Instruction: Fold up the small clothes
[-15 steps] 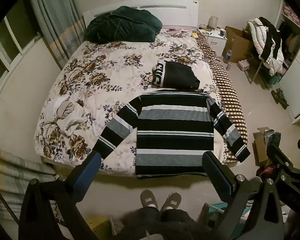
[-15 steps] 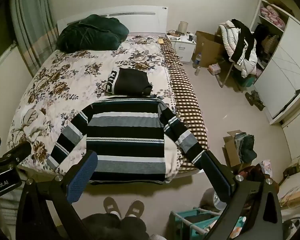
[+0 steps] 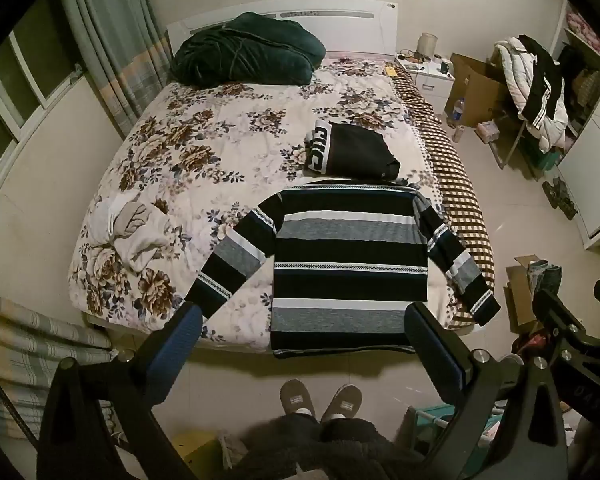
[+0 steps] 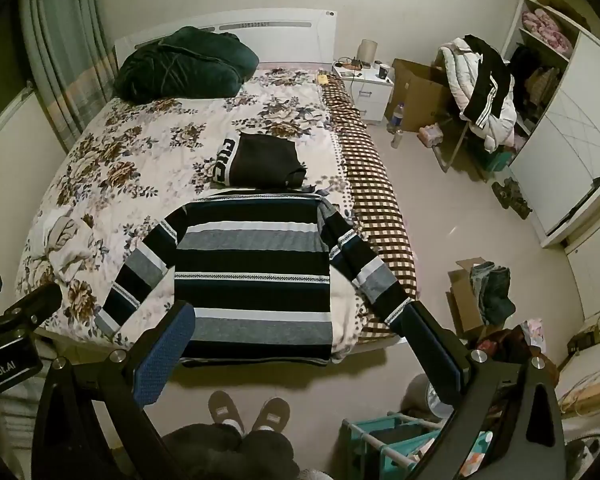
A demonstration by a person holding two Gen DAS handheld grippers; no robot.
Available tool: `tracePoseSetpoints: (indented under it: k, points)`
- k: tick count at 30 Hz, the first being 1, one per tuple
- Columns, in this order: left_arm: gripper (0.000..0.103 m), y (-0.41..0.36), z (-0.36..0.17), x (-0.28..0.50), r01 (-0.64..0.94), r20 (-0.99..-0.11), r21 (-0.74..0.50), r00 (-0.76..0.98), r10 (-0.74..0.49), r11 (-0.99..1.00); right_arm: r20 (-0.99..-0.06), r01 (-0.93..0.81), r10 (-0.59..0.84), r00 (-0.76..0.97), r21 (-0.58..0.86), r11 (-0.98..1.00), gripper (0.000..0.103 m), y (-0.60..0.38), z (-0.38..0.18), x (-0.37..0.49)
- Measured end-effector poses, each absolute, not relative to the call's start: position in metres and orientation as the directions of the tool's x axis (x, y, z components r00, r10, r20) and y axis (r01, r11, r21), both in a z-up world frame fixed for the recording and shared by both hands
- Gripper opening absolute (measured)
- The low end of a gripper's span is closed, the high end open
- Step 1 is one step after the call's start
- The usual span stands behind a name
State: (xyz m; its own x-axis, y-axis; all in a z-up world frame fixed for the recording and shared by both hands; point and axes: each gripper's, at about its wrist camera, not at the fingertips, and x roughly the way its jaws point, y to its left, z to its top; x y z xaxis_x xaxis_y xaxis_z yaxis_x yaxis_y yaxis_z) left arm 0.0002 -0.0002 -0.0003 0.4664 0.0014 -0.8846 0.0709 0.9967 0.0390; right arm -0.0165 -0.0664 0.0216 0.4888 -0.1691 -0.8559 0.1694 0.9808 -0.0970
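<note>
Lower centre of both frames: sweater (image 3: 350, 256) flat on bed (image 3: 204, 184), hem overhanging. Left gripper (image 3: 300, 340) and right gripper (image 4: 298, 340) hover with fingers spread, empty. Risk: tugging the hem could slide it floorward.

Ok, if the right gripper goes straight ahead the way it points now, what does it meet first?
Probably the black, grey and white striped knit sweater spread flat on the floral-quilted bed. The right gripper is open and empty; nothing seems between, though depth is unclear.
</note>
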Motion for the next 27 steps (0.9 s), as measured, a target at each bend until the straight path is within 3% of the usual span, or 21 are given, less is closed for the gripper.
tracePoseSetpoints:
  k: [27]
  points:
    - [0.103, 0.000, 0.000, 0.000, 0.069, -0.884, 0.039, 0.468, 0.002, 0.997, -0.861, 0.167, -0.155, 0.485, -0.083, 0.982, 0.103, -0.060, 0.030, -0.018]
